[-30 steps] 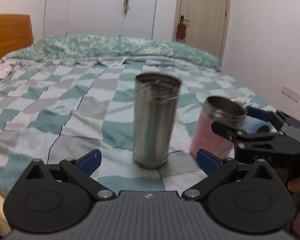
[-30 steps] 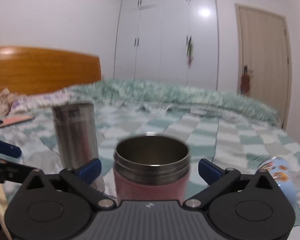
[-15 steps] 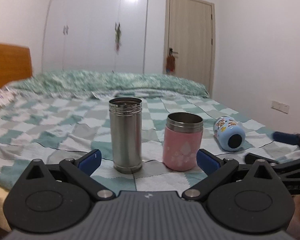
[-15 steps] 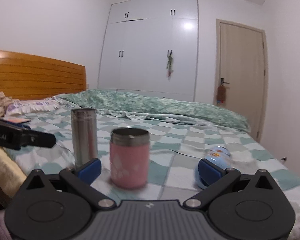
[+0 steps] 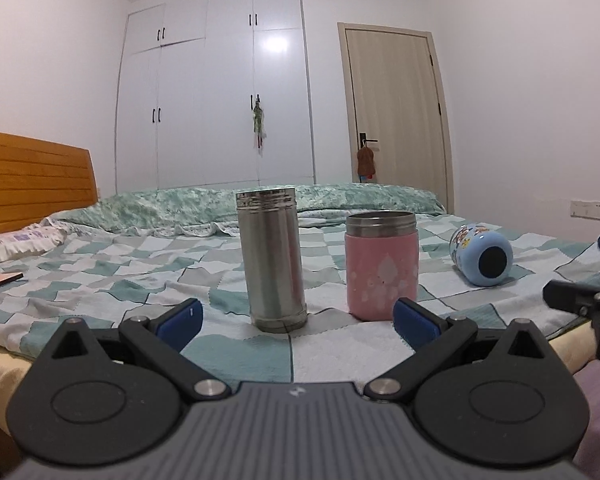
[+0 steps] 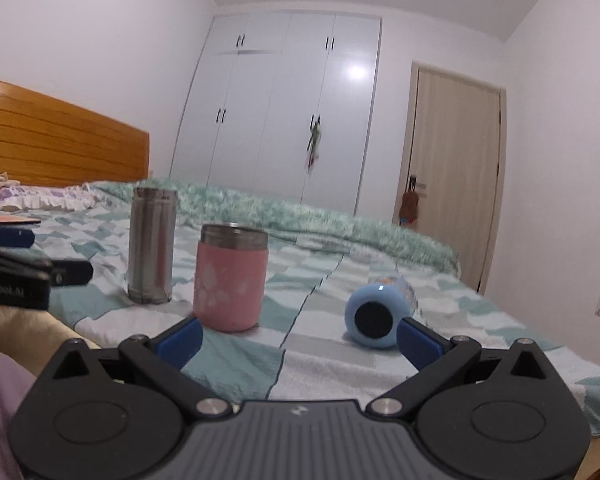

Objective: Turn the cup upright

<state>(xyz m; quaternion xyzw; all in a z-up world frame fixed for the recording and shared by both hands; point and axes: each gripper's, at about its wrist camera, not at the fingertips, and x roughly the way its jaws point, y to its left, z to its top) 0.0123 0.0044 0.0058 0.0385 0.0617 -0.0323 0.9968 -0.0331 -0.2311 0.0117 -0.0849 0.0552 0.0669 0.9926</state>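
Note:
A steel cup (image 5: 274,258) and a pink cup (image 5: 381,264) stand upright on the checked bedspread (image 5: 140,276). A blue printed cup (image 5: 483,254) lies on its side to their right, its dark base toward me. My left gripper (image 5: 296,320) is open and empty, held back in front of the steel and pink cups. In the right wrist view the steel cup (image 6: 152,240), pink cup (image 6: 231,276) and lying blue cup (image 6: 378,314) show. My right gripper (image 6: 298,338) is open and empty, just short of the blue cup.
A wooden headboard (image 5: 32,184) and pillow (image 5: 20,240) are at the left. A white wardrobe (image 5: 220,100) and a door (image 5: 396,116) stand behind the bed. The right gripper's tip shows at the left view's right edge (image 5: 580,296).
Both grippers have pulled back from the cups toward the bed's near edge. The right gripper let go of the pink cup, which now stands upright beside the steel cup.

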